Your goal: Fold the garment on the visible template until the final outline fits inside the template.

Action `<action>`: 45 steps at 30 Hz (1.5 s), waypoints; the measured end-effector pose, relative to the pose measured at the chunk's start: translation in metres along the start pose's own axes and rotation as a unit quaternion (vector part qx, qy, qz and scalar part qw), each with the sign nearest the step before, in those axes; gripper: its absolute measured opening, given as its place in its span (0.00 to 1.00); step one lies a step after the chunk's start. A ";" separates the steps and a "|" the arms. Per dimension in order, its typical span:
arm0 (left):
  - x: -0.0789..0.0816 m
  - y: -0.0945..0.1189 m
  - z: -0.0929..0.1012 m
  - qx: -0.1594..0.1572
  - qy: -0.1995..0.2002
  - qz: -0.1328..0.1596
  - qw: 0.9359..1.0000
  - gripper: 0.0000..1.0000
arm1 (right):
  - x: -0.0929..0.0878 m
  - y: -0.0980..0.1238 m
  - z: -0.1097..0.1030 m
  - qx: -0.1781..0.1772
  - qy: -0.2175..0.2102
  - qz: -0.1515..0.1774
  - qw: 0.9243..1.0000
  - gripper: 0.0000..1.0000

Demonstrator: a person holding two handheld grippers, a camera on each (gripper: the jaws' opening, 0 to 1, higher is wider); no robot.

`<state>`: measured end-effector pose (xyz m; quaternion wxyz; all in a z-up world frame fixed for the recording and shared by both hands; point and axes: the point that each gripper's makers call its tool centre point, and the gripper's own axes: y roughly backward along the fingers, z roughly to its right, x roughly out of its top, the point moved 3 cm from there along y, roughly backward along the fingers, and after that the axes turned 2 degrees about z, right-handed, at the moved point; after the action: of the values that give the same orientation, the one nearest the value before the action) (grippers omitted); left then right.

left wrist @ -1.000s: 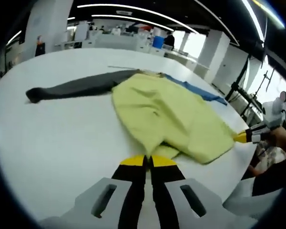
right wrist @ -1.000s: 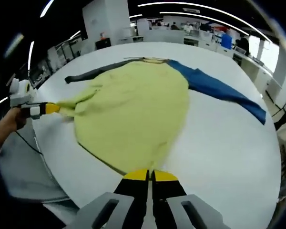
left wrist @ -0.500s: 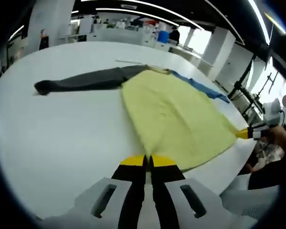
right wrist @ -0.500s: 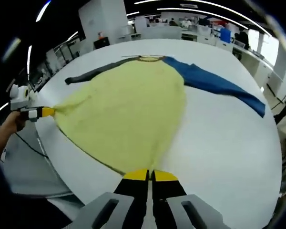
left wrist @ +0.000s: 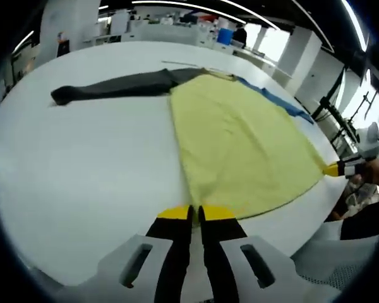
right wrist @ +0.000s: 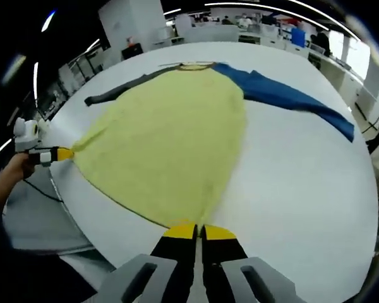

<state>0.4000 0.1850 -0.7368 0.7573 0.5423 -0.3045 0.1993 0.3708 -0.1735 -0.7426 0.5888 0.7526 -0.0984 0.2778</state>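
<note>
The soft, light shirt (right wrist: 177, 139) was pinched at its lower-frame hem corners by the closed left gripper (left wrist: 194, 213) and right gripper (right wrist: 197, 231).

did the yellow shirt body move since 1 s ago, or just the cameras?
Yes. The yellow shirt body went from bunched to stretched flat toward the table's near edge, both grippers shut on its hem.

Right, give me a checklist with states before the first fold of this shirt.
1. Left hand-held gripper shut on the hem corner: ok.
2. Right hand-held gripper shut on the other hem corner: ok.
3. Yellow shirt body spread flat on the white table: ok.
4. Grey sleeve laid out straight: ok.
5. Blue sleeve laid out: ok.
6. Template outline under the shirt: cannot tell.
</note>
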 end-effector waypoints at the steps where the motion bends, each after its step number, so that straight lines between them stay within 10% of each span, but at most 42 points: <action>1: 0.001 0.001 0.001 -0.002 -0.001 0.004 1.000 0.04 | 0.000 0.001 0.000 0.002 -0.005 0.002 1.000 0.04; 8: 0.022 0.008 0.011 -0.021 -0.051 0.071 0.996 0.26 | 0.009 0.009 -0.001 0.020 -0.040 0.039 0.998 0.27; 19: 0.034 0.009 0.017 -0.034 -0.068 0.086 0.993 0.61 | 0.035 0.020 0.001 0.046 -0.032 0.087 0.995 0.62; 37: 0.048 0.007 0.017 -0.050 -0.095 0.103 0.989 0.94 | 0.077 0.028 0.105 -0.028 -0.026 0.145 0.989 0.95; 45: 0.053 0.009 0.019 -0.052 -0.107 0.105 0.987 0.99 | 0.092 0.032 0.150 -0.040 -0.086 0.171 0.981 0.92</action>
<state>0.4282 0.1690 -0.6905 0.7227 0.4851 -0.4489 0.2021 0.4770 -0.3073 -0.6893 0.5517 0.7212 -0.2874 0.3047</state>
